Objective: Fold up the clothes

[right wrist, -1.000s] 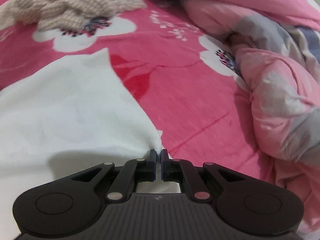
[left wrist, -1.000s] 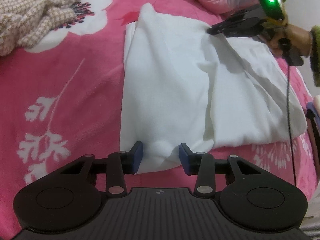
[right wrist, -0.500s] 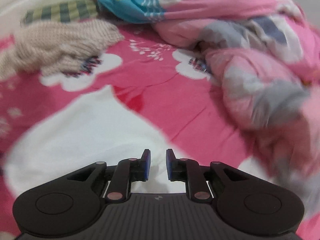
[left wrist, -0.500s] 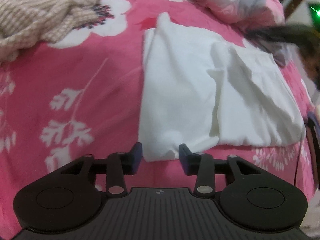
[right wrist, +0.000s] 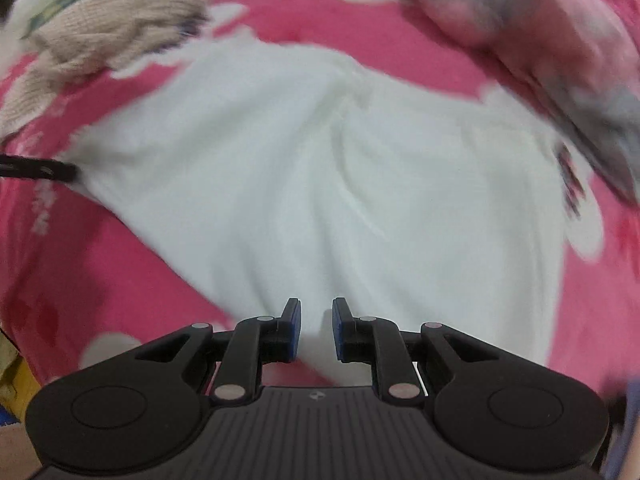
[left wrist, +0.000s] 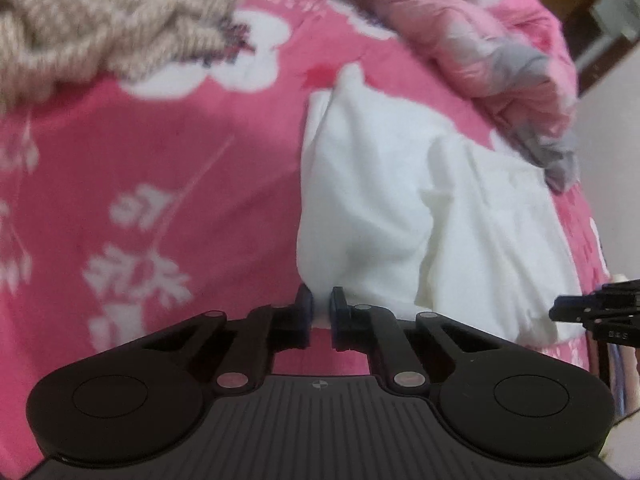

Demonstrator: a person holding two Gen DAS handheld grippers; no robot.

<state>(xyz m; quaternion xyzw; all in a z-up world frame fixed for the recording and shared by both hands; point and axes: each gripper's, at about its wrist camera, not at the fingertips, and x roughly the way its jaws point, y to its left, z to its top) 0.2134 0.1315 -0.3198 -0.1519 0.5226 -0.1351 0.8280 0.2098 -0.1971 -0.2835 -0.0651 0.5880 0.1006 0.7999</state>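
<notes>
Since the earlier frame, left gripper (left wrist: 319, 307) has closed, pinching the white folded cotton garment (left wrist: 360, 208) at its near corner on the pink floral blanket (left wrist: 160, 152). Right gripper (right wrist: 316, 330), repositioned over the near hem, stands parted, grasping nothing; next fold can begin.

A home bedroom: a pink floral blanket (left wrist: 160, 168) covers the bed, with a rumpled quilt (left wrist: 500, 52).

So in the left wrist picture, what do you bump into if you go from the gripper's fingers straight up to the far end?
left gripper, pinching the near corner of the white garment → pink flowered blanket → rumpled pink and grey quilt
</notes>
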